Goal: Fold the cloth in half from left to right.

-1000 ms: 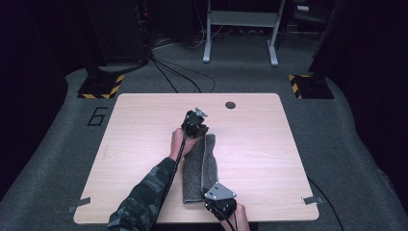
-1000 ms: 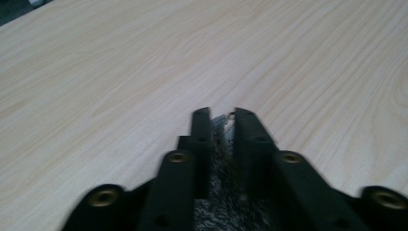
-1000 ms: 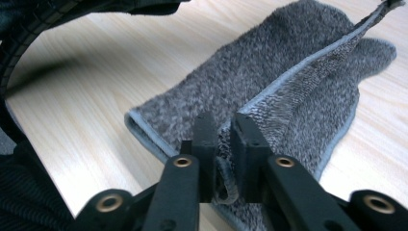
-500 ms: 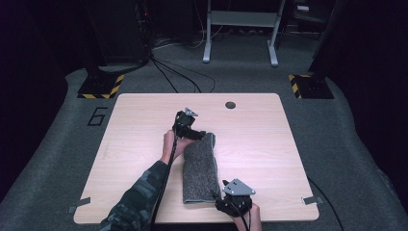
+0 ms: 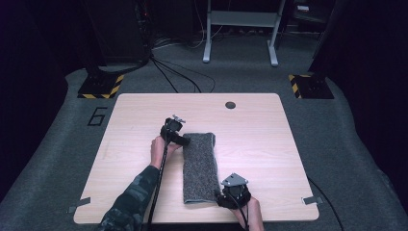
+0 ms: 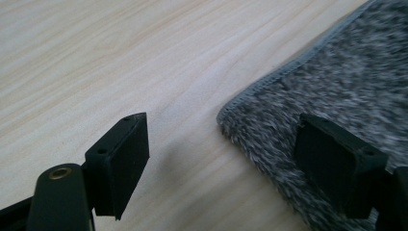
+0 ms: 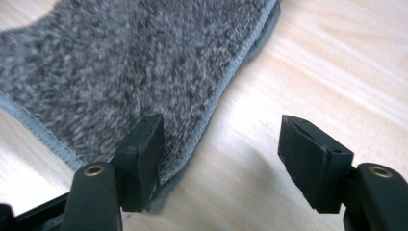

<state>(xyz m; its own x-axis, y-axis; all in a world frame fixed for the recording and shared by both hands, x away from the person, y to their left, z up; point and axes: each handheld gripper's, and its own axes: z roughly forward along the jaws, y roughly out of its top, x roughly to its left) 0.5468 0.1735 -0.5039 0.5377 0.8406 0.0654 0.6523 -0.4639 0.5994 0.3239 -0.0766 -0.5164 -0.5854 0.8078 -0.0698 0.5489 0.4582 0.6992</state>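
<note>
A pale wooden surface (image 5: 269, 139) is standing on grey carpeted floor (image 5: 57, 159), with a painted numeral 6 (image 5: 97, 116) on the floor just off its far left corner and a black base with yellow hazard stripes (image 5: 101, 85) sitting beyond that. From the lower left of the high view a camouflage-patterned sleeve (image 5: 130, 202) is reaching forward, and the left hand (image 5: 159, 150) is holding the left gripper (image 5: 179, 138) at the far left corner of a grey folded towel (image 5: 198, 166); a black cable (image 5: 159, 178) is trailing back from it along the forearm. In the left gripper view the jaws are standing spread wide apart and grasping nothing, one over bare wood and the other over the towel's (image 6: 337, 91) pile, with the stitched rounded corner lying between them. The towel is lying flat as a long strip near the middle of the surface, running from the centre toward the near edge. A small dark round grommet (image 5: 230, 105) is sitting in the surface near the far edge, well apart from the towel. At the towel's near right corner the right hand (image 5: 250, 214) is holding the right gripper (image 5: 226, 199), which is carrying a grey three-cornered plate (image 5: 234, 180). In the right gripper view the jaws are likewise gaping, released, one over the towel's (image 7: 134, 67) hem and the other over bare wood. No containers are standing on the surface.
</note>
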